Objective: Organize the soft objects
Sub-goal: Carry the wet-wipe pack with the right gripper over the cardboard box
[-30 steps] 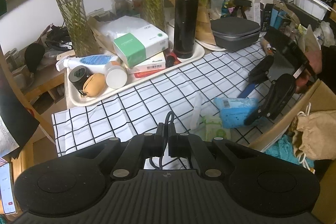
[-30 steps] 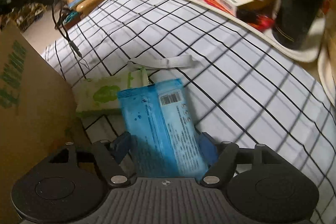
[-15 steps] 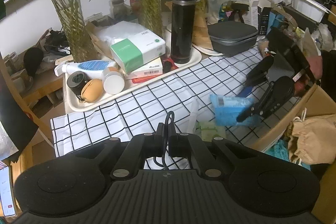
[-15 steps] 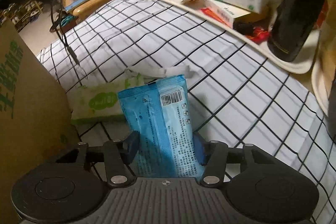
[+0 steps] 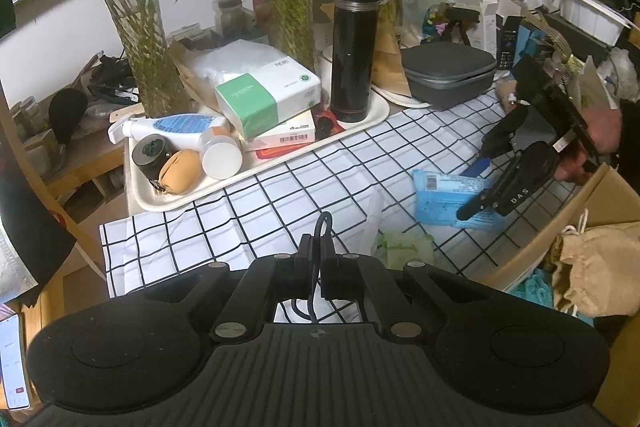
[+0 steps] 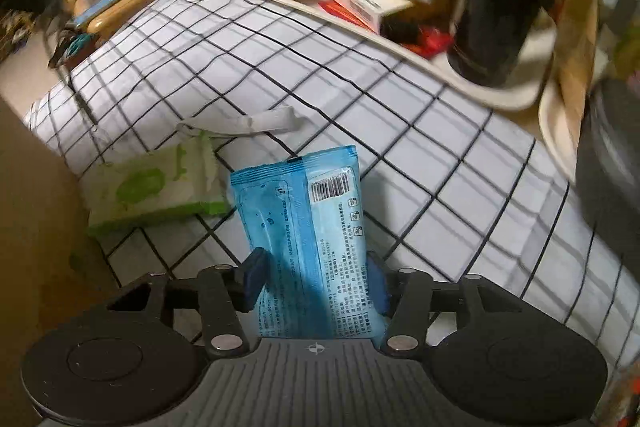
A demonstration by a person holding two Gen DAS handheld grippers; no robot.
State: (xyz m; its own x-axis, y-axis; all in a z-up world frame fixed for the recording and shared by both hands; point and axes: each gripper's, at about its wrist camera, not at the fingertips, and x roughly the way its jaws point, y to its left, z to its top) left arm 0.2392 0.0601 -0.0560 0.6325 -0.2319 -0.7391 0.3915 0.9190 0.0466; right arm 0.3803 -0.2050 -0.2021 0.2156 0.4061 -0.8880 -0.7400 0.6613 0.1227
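Right wrist view: right gripper [image 6: 316, 279] jaws clamped on blue wipes pack [image 6: 308, 227], low centre, lifted off the checked counter [image 6: 400, 131] | green wipes pack [image 6: 152, 187] lay left of it, beside cardboard box [image 6: 36, 227] | left wrist view: left gripper [image 5: 316, 259] jaws together, pinching black cable [image 5: 323, 227]

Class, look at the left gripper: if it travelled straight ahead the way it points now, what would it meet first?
Probably the cream tray holding the boxes and the black flask. The left gripper, shut on a black cable, points over the checked cloth toward it; depth is uncertain.
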